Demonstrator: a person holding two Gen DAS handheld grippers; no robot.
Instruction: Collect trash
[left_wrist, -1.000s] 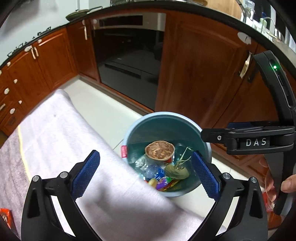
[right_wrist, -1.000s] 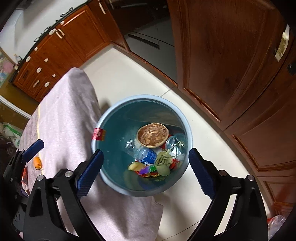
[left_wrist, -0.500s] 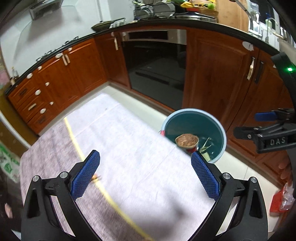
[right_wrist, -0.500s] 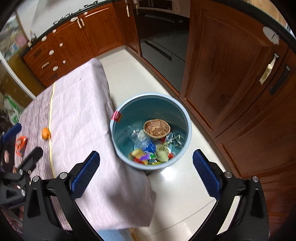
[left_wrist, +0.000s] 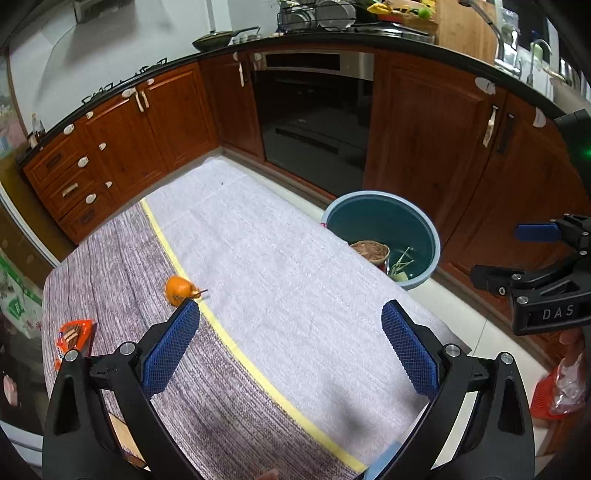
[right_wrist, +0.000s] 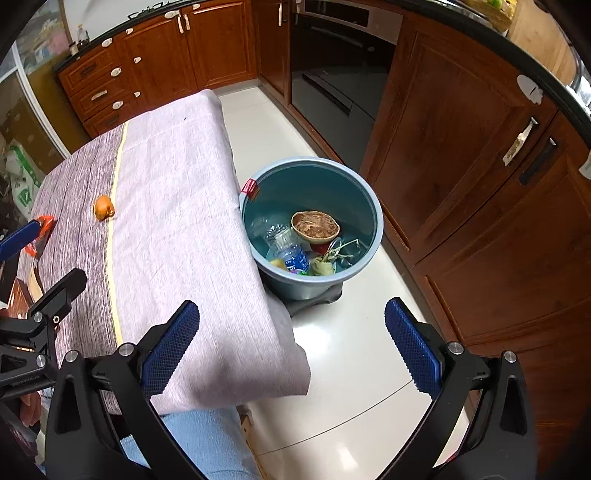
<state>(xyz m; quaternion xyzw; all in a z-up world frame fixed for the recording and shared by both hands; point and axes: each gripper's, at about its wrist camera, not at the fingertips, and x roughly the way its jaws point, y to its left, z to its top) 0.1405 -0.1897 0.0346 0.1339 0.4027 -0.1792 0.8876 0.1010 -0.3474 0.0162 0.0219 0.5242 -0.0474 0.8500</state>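
A blue trash bin stands on the floor beside the table's far right edge, holding a paper bowl, a plastic bottle and other scraps; it also shows in the left wrist view. An orange peel and an orange snack wrapper lie on the cloth-covered table; both show in the right wrist view, the peel and the wrapper. My left gripper is open and empty above the table. My right gripper is open and empty above the table's edge.
Wooden cabinets and a built-in oven run along the far side, close behind the bin. White tiled floor lies right of the table. A red bag sits on the floor at right.
Both grippers have pulled back and up from over the bin toward the table. The table, the peel and the wrapper have come into view. Both stay open.
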